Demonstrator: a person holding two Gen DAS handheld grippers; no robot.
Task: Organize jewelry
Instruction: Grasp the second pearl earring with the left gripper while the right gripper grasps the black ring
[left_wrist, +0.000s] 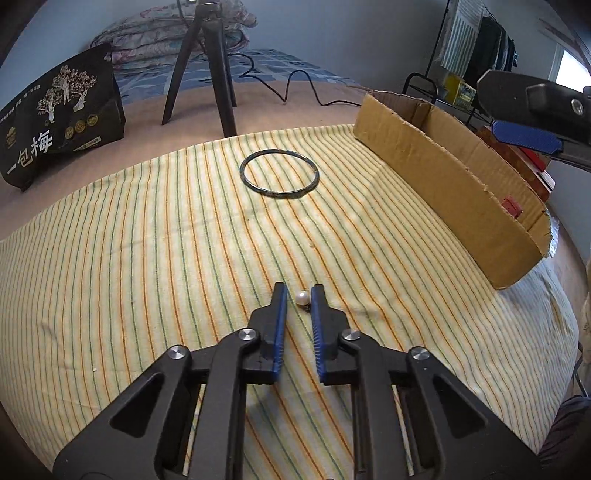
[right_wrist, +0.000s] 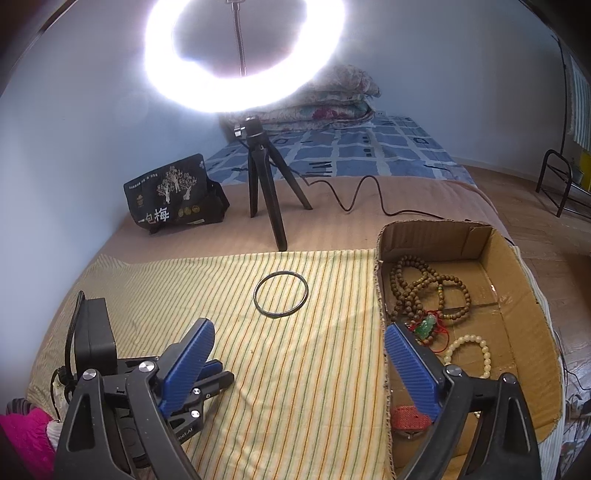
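Left tongs (left_wrist: 299, 291) angled down onto striped cloth (left_wrist: 147, 240), closed almost fully around a pearl (left_wrist: 302, 297); pearl sits between the blue tips, against the right-hand pad, resting on the cloth. Right tongs (right_wrist: 299, 326) spread wide, nothing between the pads, held over the cloth's edge next to cardboard box (right_wrist: 517, 295). Dark bangle (left_wrist: 279, 173) flat on the cloth, well apart from the pearl, near the box's far end. Inside the box: brown wooden bead strands (right_wrist: 413, 280), green pendant on red cord (right_wrist: 426, 326), pale bead bracelet (right_wrist: 469, 354), small red piece (right_wrist: 408, 417) near the front. Behind the cloth: lit ring light (right_wrist: 243, 55) on tripod (right_wrist: 266, 192), black printed bag (right_wrist: 173, 195) to its left
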